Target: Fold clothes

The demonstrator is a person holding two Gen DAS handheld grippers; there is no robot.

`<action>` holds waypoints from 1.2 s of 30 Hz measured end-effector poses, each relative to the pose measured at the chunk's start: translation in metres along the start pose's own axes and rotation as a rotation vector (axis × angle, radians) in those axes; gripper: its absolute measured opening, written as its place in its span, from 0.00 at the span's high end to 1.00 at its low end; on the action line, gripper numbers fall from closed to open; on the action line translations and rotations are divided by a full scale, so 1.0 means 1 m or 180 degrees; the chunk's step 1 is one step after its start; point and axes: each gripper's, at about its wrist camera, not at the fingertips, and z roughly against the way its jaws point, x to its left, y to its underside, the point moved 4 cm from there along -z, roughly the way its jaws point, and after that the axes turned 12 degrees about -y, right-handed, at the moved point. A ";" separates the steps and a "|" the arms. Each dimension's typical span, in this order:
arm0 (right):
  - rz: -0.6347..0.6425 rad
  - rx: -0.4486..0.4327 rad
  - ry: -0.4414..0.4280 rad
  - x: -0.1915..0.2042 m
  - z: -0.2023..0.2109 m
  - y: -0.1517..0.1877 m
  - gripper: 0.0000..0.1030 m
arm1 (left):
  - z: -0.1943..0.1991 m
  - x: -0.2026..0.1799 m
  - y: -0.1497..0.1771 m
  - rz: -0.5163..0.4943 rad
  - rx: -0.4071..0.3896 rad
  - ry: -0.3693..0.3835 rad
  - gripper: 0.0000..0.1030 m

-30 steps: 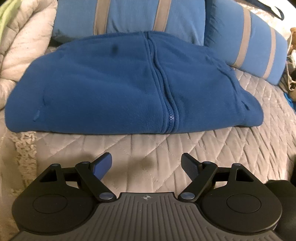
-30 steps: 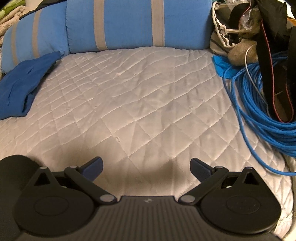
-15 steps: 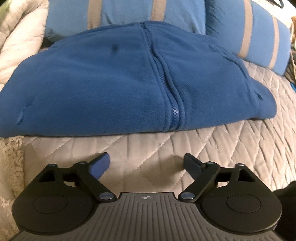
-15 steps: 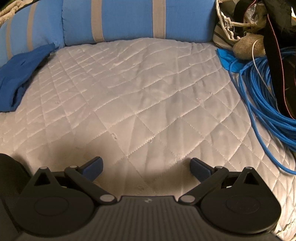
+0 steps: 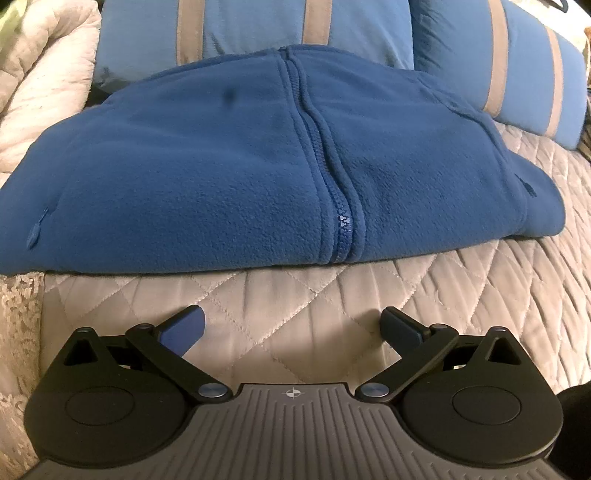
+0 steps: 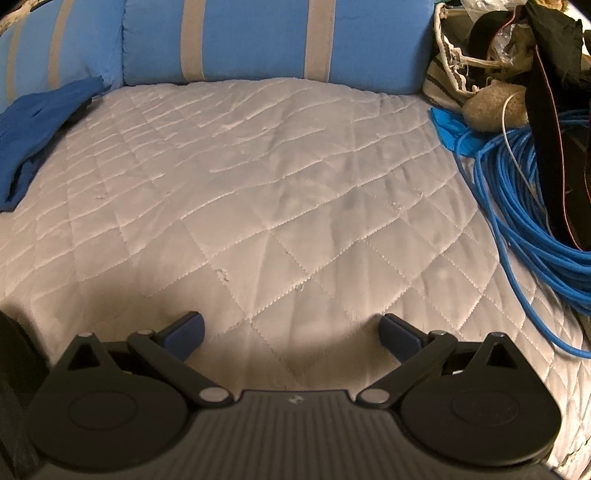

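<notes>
A blue fleece jacket lies folded on the quilted bed cover, its zipper running down the middle toward me. My left gripper hovers open just in front of the jacket's near folded edge, with nothing between its fingers. In the right wrist view only the jacket's edge shows at the far left. My right gripper is open over bare quilt, well to the right of the jacket and holding nothing.
Blue pillows with beige stripes line the back of the bed. A coiled blue cable, a striped bag and dark straps crowd the right side. A pale bunched blanket lies at the left.
The left gripper has moved closer to the jacket, which now fills more of its view. The right gripper has edged forward over the quilt. Both stay open.
</notes>
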 end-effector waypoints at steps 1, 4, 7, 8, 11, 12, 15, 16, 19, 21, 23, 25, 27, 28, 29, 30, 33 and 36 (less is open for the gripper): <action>-0.0011 -0.0016 0.0012 0.000 -0.001 -0.001 0.00 | -0.001 -0.001 -0.001 0.0021 -0.0016 -0.0011 0.00; -0.0039 -0.0069 0.0051 0.000 -0.003 -0.003 0.00 | -0.004 -0.002 -0.003 0.0084 -0.0063 -0.0043 0.00; -0.0067 -0.0128 0.0090 0.001 -0.006 -0.005 0.00 | -0.006 -0.004 -0.005 0.0146 -0.0111 -0.0075 0.00; -0.0088 -0.0142 0.0102 0.000 -0.007 -0.006 0.00 | -0.007 -0.005 -0.005 0.0167 -0.0127 -0.0086 0.00; -0.0122 -0.0186 0.0138 0.000 -0.010 -0.009 0.00 | -0.011 -0.007 -0.007 0.0258 -0.0227 -0.0152 0.00; -0.0127 -0.0204 0.0148 0.000 -0.011 -0.010 0.00 | -0.013 -0.007 -0.008 0.0287 -0.0275 -0.0178 0.00; -0.0136 -0.0278 0.0177 0.000 -0.014 -0.012 0.00 | -0.022 -0.006 -0.011 0.0280 -0.0444 -0.0239 0.00; -0.0132 -0.0305 0.0187 0.000 -0.015 -0.013 0.00 | -0.023 -0.006 -0.011 0.0268 -0.0489 -0.0250 0.00; -0.0115 -0.0384 0.0211 0.000 -0.018 -0.016 0.00 | -0.025 -0.008 -0.013 0.0259 -0.0534 -0.0275 0.00; -0.0101 -0.0445 0.0204 -0.001 -0.018 -0.017 0.00 | -0.025 -0.011 -0.014 0.0234 -0.0535 -0.0292 0.00; -0.0130 -0.0559 0.0163 -0.003 -0.018 -0.019 0.00 | -0.029 -0.012 -0.017 0.0211 -0.0569 -0.0283 0.00; -0.0149 -0.0703 0.0122 -0.006 -0.020 -0.021 0.00 | -0.032 -0.012 -0.019 0.0199 -0.0622 -0.0270 0.00; -0.0125 -0.0838 0.0145 -0.006 -0.025 -0.025 0.00 | -0.034 -0.014 -0.018 0.0210 -0.0714 -0.0289 0.00; -0.0113 -0.0905 0.0156 -0.006 -0.027 -0.027 0.00 | -0.034 -0.015 -0.017 0.0207 -0.0742 -0.0308 0.00; -0.0100 -0.0972 0.0167 -0.007 -0.030 -0.029 0.00 | -0.034 -0.015 -0.016 0.0207 -0.0765 -0.0320 0.00; -0.0093 -0.1034 0.0182 -0.007 -0.032 -0.030 0.00 | -0.034 -0.015 -0.015 0.0215 -0.0775 -0.0316 0.00; -0.0104 -0.1146 0.0220 -0.007 -0.038 -0.032 0.00 | -0.033 -0.015 -0.013 0.0232 -0.0813 -0.0312 0.00; -0.0141 -0.1254 0.0158 -0.010 -0.038 -0.028 0.01 | -0.033 -0.015 -0.012 0.0247 -0.0849 -0.0313 0.00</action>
